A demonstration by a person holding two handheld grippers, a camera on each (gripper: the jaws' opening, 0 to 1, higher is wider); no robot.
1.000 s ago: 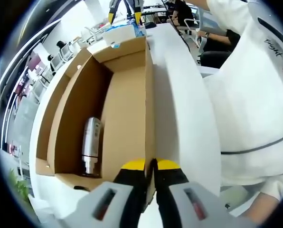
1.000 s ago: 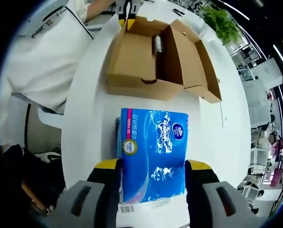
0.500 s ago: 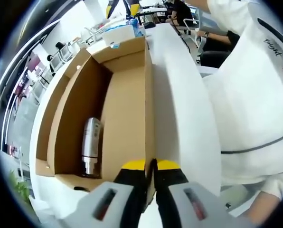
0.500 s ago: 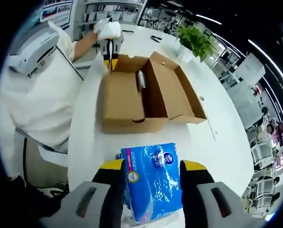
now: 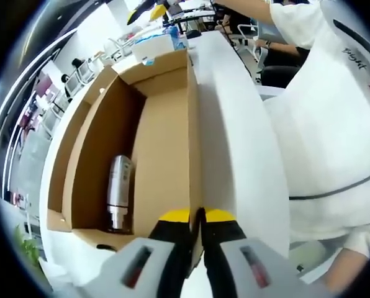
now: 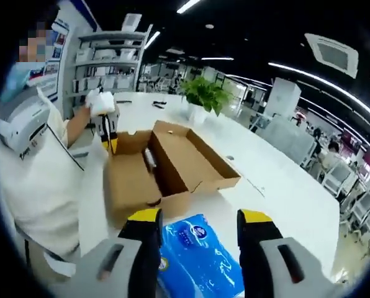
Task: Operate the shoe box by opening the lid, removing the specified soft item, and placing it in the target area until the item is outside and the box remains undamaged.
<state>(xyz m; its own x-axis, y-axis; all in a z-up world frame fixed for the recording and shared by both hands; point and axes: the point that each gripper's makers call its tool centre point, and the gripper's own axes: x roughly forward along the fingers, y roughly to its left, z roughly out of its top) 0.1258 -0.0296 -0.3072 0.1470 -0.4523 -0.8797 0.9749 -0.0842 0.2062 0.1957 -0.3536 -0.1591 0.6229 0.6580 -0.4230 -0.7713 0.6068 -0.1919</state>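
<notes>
White table [image 6: 278, 192]: open box [image 6: 172, 167], tissue pack [image 6: 197, 257], perhaps flask [image 5: 118, 189].

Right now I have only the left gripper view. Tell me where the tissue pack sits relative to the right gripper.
Observer: The blue tissue pack lies between the right gripper's spread jaws, outside the shoe box. I cannot tell whether the pads press it.
Operator: Report what stands beyond the box on that side.
Observer: A potted plant stands on the white table past the box's far end.
Operator: Confirm my grip.
Observer: In the right gripper view, a white-gloved hand holds the left gripper, clamped on the box's far wall.
</notes>
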